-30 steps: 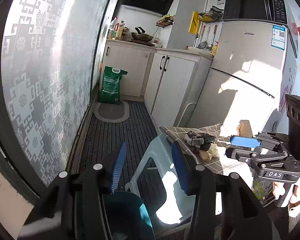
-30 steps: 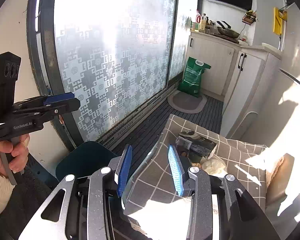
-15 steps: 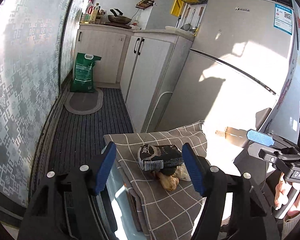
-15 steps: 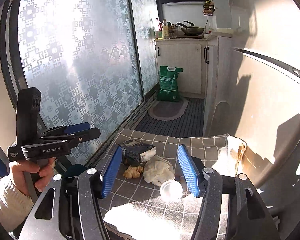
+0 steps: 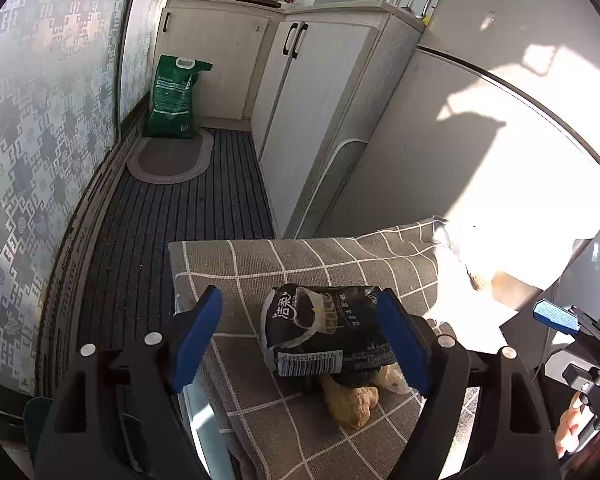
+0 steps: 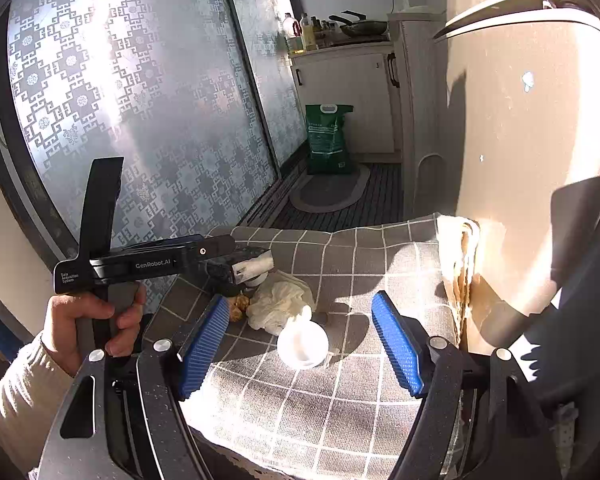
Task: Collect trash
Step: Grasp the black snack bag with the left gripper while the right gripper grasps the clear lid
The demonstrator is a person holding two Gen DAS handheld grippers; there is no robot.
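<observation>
We see both claws spread wide, their jaws having just been opening; the left claw (image 5: pixel 300 338) straddles a black crumpled packet (image 5: pixel 324 336) without its blue pads pressing on it, the right-hand pad sitting just beside the packet's edge; the right claw (image 6: pixel 300 342) has a small white cup-like piece (image 6: pixel 303 342) lying between its jaws, untouched; neither claw grips anything.

The trash sits in a cluster on a grey checked cloth (image 6: pixel 340 400) covering the tabletop; the packet rests on top of a tan lumpy scrap (image 5: pixel 350 400); a crumpled white tissue (image 6: pixel 278 304) lies just beside these, and the white piece is nearest the right claw.

Around us is a narrow kitchen; a patterned frosted sliding door (image 6: pixel 140 100) on one side, a pale fridge (image 5: pixel 500 120) and white cabinets (image 5: pixel 320 100) on the other; dark ribbed flooring, an oval mat (image 5: pixel 170 158), and a green sack (image 5: pixel 174 98) standing against the far cabinet; strong sunlight falls over the cloth.

In the right wrist view, the left hand (image 6: pixel 96 328) in a pale sleeve grasps its claw's handle, the tool reaching over the packet; both claws tilt downward toward the cloth.
</observation>
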